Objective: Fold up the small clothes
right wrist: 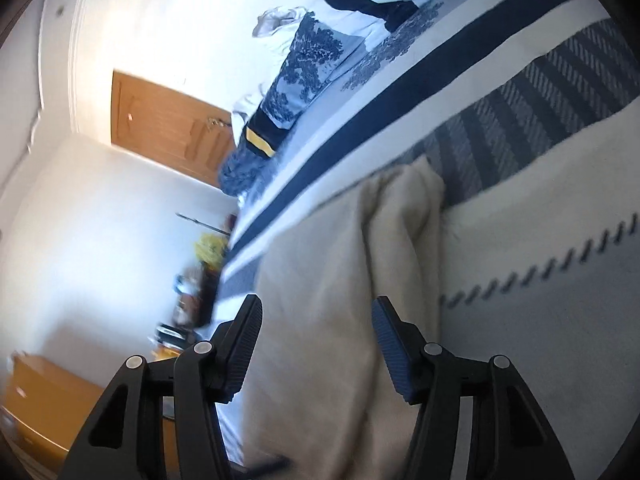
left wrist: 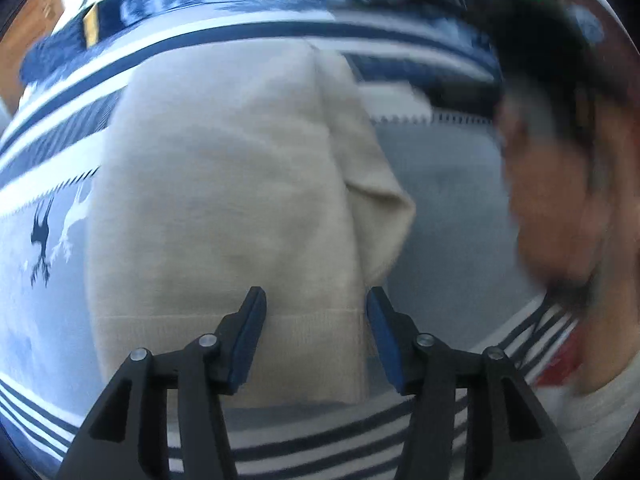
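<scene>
left tongs [left wrist: 316, 300]: jaws apart, pointing steeply down over the ribbed hem of a cream knit garment [left wrist: 224, 216]; nothing is pinched between the blue pads, which stand clear on either side of the hem's right-hand part. right tongs [right wrist: 316, 308]: jaws likewise apart and empty, with the same cream cloth [right wrist: 320, 300] lying beyond and between them but not gripped.

the garment lies on a bed, on a patterned blue-and-white cover [left wrist: 52, 216], already doubled into a long narrow shape, one flap [left wrist: 380, 200] laid over along its right side (a deer motif shows on the cover to its left). a person's striped sleeve [left wrist: 532, 336] sits at the right edge of the left view.

step in hand, as judged: between folds, both tongs free of the cloth. the next move probably calls for closing each pair on the hem end and carrying it over toward the far end, keeping the edges level so the flap does not slip open.

no brand, label or legible writing shows; the blur would hide small print.
</scene>
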